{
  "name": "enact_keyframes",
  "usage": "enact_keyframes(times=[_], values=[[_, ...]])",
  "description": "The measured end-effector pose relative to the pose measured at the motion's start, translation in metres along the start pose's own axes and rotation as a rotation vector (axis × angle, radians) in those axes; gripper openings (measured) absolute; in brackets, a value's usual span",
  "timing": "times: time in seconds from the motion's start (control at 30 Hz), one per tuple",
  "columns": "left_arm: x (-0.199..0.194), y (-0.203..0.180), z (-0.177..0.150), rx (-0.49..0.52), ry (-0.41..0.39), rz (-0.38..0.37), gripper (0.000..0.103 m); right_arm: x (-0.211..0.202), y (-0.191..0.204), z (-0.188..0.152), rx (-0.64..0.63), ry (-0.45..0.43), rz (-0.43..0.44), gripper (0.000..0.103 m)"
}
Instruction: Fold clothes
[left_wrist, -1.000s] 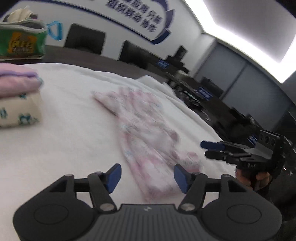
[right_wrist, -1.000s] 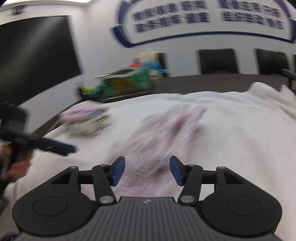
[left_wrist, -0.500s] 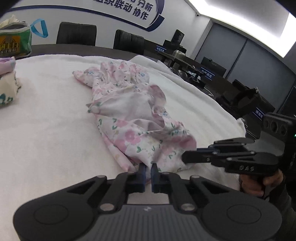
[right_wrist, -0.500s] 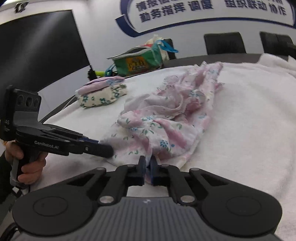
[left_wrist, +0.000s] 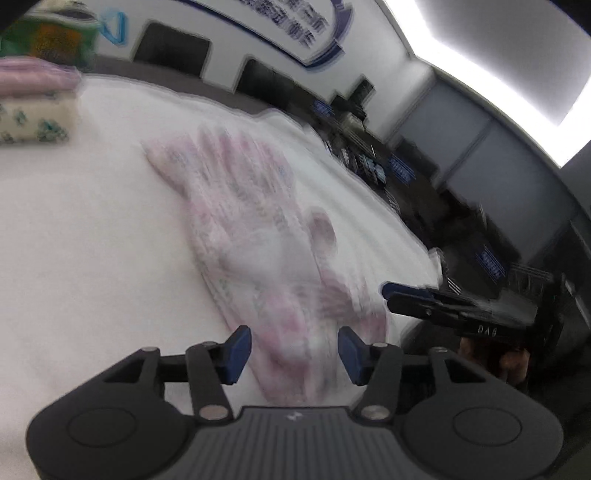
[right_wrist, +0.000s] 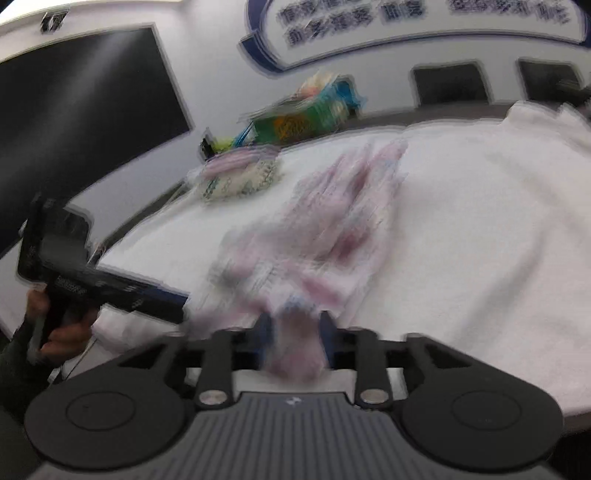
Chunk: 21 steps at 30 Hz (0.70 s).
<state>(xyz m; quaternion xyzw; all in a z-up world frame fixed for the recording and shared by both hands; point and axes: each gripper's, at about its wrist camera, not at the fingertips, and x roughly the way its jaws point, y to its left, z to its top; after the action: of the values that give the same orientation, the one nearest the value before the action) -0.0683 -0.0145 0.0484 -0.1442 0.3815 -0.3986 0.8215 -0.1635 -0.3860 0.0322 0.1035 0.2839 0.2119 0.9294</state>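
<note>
A pink floral garment lies stretched out on the white towel-covered table. Both views are motion-blurred. My left gripper is open, its blue pads either side of the garment's near end. My right gripper has its jaws partly apart with a bunch of the garment between them; the blur hides whether they grip it. The right gripper also shows in the left wrist view, at the garment's right edge. The left gripper shows in the right wrist view, at the left.
A stack of folded clothes sits at the far left of the table, also in the right wrist view. A green bag stands behind it. Black chairs line the far side. The table edge drops off at right.
Both grippers were shut on the garment's near edge half a second ago. Now the left has opened wide and let go, the right has opened partly, and both are moving fast.
</note>
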Motion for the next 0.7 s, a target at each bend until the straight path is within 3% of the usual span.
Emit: enact_keyframes(times=[0.1, 0.2, 0.23, 0.3, 0.47, 0.5, 0.57, 0.6, 0.63, 0.67, 0.7], values=[[-0.001, 0.011, 0.052, -0.024, -0.098, 0.173, 0.072, 0.009, -0.013, 0.031, 0.007, -0.073, -0.077, 0.044], [0.038, 0.019, 0.108, 0.070, -0.054, 0.288, 0.079, 0.042, -0.029, 0.069, -0.008, -0.080, -0.096, 0.048], [0.056, 0.025, 0.120, 0.082, -0.025, 0.297, 0.079, 0.057, -0.037, 0.082, -0.012, -0.068, -0.092, 0.053], [0.088, 0.042, 0.137, 0.012, 0.018, 0.325, 0.079, 0.091, -0.056, 0.108, 0.005, -0.031, -0.080, 0.055], [0.136, 0.061, 0.146, -0.032, 0.055, 0.239, 0.078, 0.147, -0.090, 0.134, 0.091, 0.079, -0.102, 0.065], [0.141, 0.063, 0.145, -0.038, 0.057, 0.231, 0.074, 0.155, -0.095, 0.134, 0.100, 0.100, -0.102, 0.065], [0.147, 0.065, 0.140, -0.042, 0.053, 0.200, 0.044, 0.164, -0.103, 0.133, 0.144, 0.113, -0.057, 0.064], [0.148, 0.067, 0.139, -0.044, 0.048, 0.179, 0.017, 0.170, -0.105, 0.132, 0.162, 0.122, -0.018, 0.062], [0.148, 0.069, 0.137, -0.046, 0.031, 0.158, 0.005, 0.176, -0.108, 0.131, 0.179, 0.132, 0.024, 0.042], [0.147, 0.072, 0.136, -0.047, 0.008, 0.137, 0.007, 0.179, -0.103, 0.131, 0.152, 0.124, 0.037, 0.012], [0.141, 0.072, 0.134, -0.039, -0.026, 0.121, 0.005, 0.182, -0.097, 0.132, 0.116, 0.113, 0.043, 0.007]])
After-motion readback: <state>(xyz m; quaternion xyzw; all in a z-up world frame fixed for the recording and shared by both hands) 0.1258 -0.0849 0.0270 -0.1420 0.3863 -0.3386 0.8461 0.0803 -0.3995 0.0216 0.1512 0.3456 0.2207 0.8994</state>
